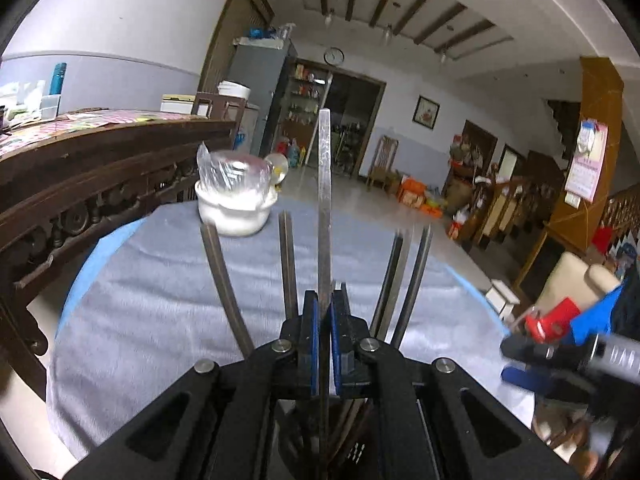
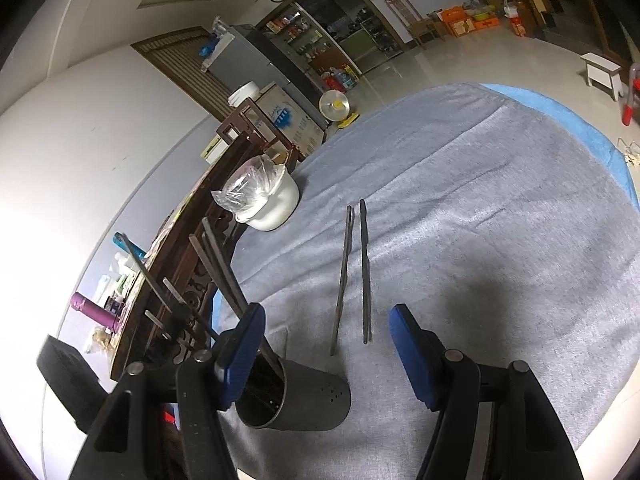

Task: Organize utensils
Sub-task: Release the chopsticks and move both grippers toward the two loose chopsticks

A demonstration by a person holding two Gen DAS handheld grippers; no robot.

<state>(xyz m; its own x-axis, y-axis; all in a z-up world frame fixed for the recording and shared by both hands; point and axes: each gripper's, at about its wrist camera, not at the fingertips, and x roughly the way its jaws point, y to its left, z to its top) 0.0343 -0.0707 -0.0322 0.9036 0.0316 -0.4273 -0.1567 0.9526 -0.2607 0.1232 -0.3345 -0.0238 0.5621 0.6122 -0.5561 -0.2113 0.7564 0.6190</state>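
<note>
**Left tongs carrying one chopstick to the holder — seat it clean**

Left tongs (image 1: pixel 325 312) are clamped tight on a single metal chopstick (image 1: pixel 325 184); the stick runs up between the blue pads and its lower end drops below them toward the holder mouth. The dark perforated holder (image 2: pixel 308 396) stands on the grey cloth (image 2: pixel 480 240) of the round desk (image 2: pixel 592 128), tilted toward the right wrist camera, several chopsticks already fanning out of it (image 2: pixel 224 276). Right tongs (image 2: pixel 326 356) are spread wide, nothing between the pads; left pad sits just beside the holder rim, whether it touches I cannot tell. A loose pair of chopsticks (image 2: pixel 356 272) lies flat on the cloth just beyond the holder, roughly parallel, tips toward the white pot (image 2: pixel 276 208) covered with plastic film at the far edge.

Judgement on doing this step well:
- Get the lower tip inside the rim before letting go; the sticks already in there lean across the mouth and could deflect it.
- Keep the stick steep, lower it, release low so it does not bounce or tip the holder.
- Right tongs could steady the holder wall if it rocks.
- Probably the loose pair next; they lie close together, so take one at a time near the end.
</note>
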